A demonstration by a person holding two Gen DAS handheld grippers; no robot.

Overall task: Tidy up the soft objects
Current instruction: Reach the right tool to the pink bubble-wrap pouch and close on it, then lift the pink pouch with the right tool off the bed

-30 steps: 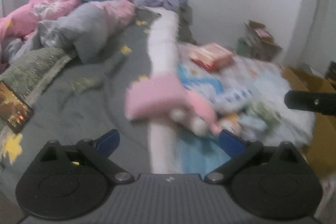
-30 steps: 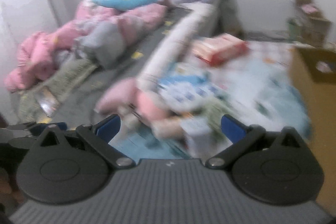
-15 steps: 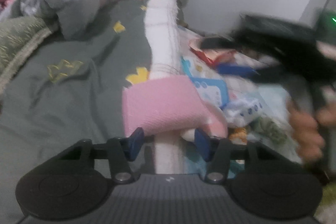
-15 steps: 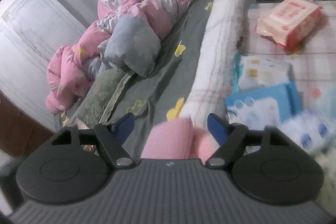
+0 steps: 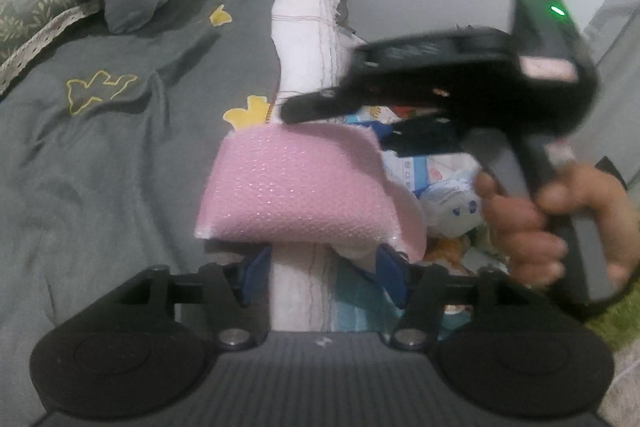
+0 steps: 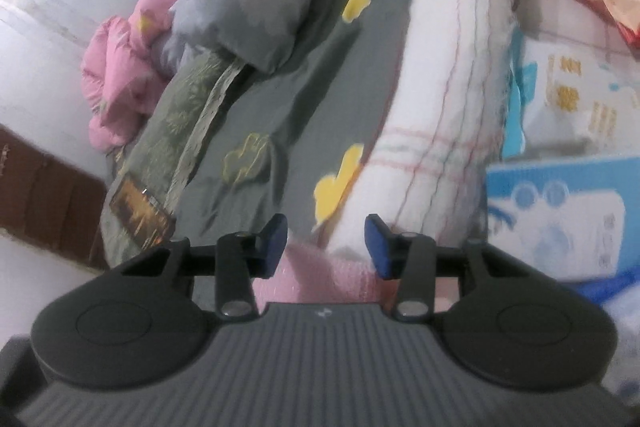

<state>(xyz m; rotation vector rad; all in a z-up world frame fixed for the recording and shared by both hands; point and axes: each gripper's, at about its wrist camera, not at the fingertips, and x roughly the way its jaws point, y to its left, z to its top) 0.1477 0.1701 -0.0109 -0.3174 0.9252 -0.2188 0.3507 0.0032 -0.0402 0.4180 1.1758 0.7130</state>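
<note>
Since the earlier frames both tools have come down and in toward the pink cloth (image 5: 296, 187), and the right gripper (image 5: 288, 117), then only a dark tip at the far right of the left view, now reaches across that view with its fingertip at the cloth's far edge.

The left gripper (image 5: 322, 267) sits just below the cloth's near edge. Its jaws have just been opening a little after a quick narrowing; they stand at a middling width, the blue pads (image 5: 256, 267) partly tucked under the cloth's hem, and whether they press on it cannot be told.

In the right view the right gripper (image 6: 326, 243) has just been closing. Its jaws are fairly narrow, with a clear gap between the blue pads (image 6: 276, 239). The cloth (image 6: 320, 279) lies close under and behind those pads, so a grip cannot be confirmed.

The person's hand (image 5: 560, 219) wraps the right tool's handle, to the right of the left gripper.

Beyond both tools stretches the grey bedsheet (image 5: 120, 131) with yellow shapes, and a white checked blanket (image 6: 440, 87) runs ahead along the bed edge. A blue-and-white packet (image 6: 560, 211) lies to the right of the right gripper.
</note>
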